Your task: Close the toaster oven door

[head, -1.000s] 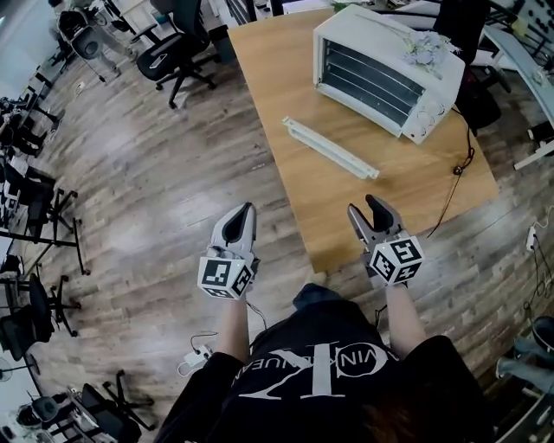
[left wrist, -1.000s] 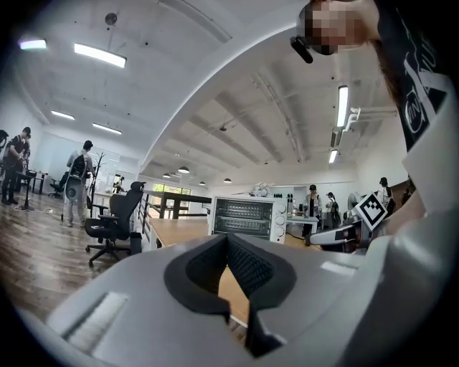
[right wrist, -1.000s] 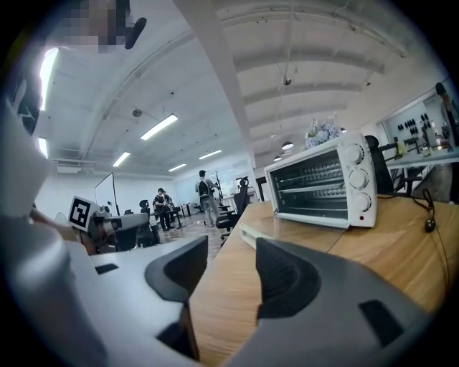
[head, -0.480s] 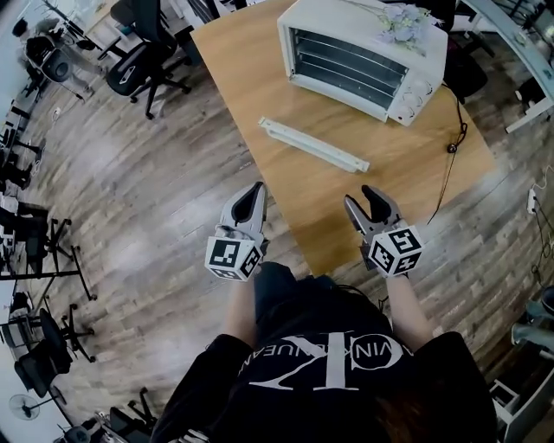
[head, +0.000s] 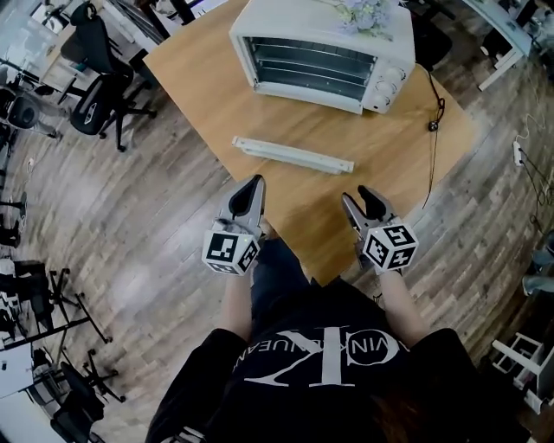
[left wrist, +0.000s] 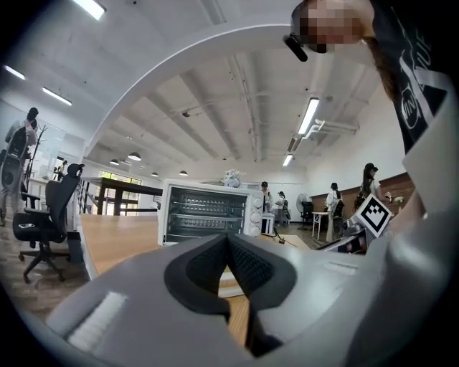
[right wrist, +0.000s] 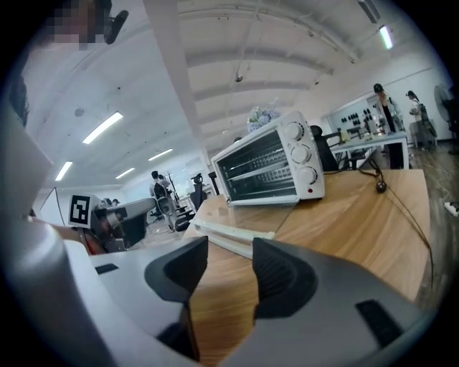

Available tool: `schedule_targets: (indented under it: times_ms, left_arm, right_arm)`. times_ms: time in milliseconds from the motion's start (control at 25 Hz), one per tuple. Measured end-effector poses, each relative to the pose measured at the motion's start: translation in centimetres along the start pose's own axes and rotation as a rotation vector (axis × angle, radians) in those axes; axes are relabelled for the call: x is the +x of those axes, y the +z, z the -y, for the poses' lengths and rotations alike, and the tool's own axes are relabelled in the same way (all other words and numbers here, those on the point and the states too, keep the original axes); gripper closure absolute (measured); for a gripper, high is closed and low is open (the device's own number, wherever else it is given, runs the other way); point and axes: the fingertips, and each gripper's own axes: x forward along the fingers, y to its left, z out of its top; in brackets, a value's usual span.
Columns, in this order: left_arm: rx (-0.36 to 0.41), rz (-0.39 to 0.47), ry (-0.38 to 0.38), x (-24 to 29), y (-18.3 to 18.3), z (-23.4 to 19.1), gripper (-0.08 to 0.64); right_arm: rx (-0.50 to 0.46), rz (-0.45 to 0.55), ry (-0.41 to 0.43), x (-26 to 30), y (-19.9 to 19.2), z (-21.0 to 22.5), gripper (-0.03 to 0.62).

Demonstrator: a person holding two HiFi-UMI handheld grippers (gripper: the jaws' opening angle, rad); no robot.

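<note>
A white toaster oven stands at the far side of the wooden table, its racks showing. Its door lies folded down flat, and the long white handle bar marks the door's front edge. My left gripper hovers at the table's near edge, shut and holding nothing, a little short of the handle's left end. My right gripper is open over the table's near corner, below the handle's right end. The oven sits straight ahead of the left gripper. The right gripper sees the oven and handle.
A bunch of pale flowers lies on top of the oven. A black cable runs over the table's right side. Office chairs stand on the wood floor to the left. People stand far off in the room.
The oven and table have swung to face me more squarely and sit closer to both grippers. Both grippers kept their jaw states and their places in front of me.
</note>
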Motion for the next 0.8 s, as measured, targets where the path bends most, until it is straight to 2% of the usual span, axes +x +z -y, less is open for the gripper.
schedule_targets:
  times_ms: [400, 800]
  left_arm:
    - [0.012, -0.081, -0.128, 3.8, -1.1, -3.1, 0.549]
    - [-0.004, -0.135, -0.203, 6.1, -2.8, -4.5, 0.549]
  right_arm:
    - [0.103, -0.080, -0.160, 4.3, -2.2, 0.7, 0.416]
    - [0.169, -0.147, -0.324, 7.2, -3.2, 3.1, 0.416]
